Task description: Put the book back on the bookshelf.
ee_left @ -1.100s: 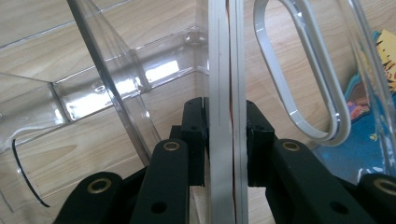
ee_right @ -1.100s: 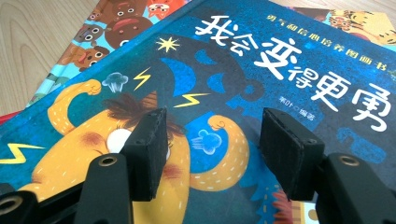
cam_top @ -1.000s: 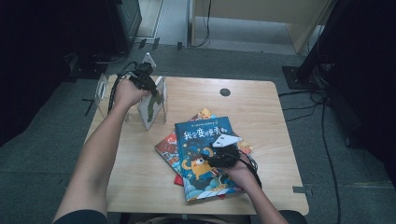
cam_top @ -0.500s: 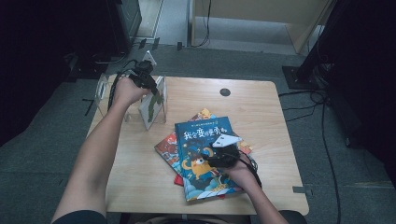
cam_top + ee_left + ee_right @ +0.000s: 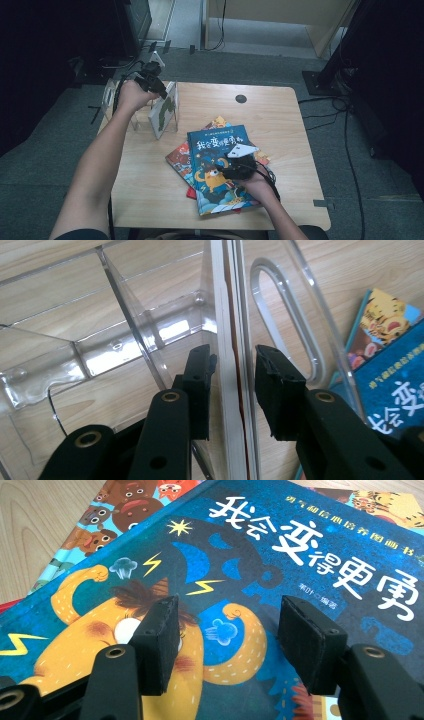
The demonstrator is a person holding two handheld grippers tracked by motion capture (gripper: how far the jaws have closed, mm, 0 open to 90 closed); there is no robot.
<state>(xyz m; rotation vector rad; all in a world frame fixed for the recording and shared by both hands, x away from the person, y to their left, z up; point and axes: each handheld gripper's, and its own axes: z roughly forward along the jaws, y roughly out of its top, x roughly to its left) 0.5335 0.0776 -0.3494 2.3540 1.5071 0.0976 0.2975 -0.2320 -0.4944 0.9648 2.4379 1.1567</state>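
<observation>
Clear acrylic rack (image 5: 125, 340) at the worktop's (image 5: 280, 115) far left corner holds my thin book (image 5: 227, 365) upright. Left gripper (image 5: 232, 371) fingers have just been opening, straddling its edge, pads off. Book looks light, stiff, slick; I'd pinch the top edge. White cover, green print. Right gripper (image 5: 227, 630) spread, empty, over the blue book (image 5: 300, 555).

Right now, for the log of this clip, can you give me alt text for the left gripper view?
The left gripper has its two black jaws on either side of an upright book standing in a clear acrylic book rack; the jaws have just been opening and no longer press on it. Pale wooden table shows behind, with a blue picture book at the right edge.
</observation>
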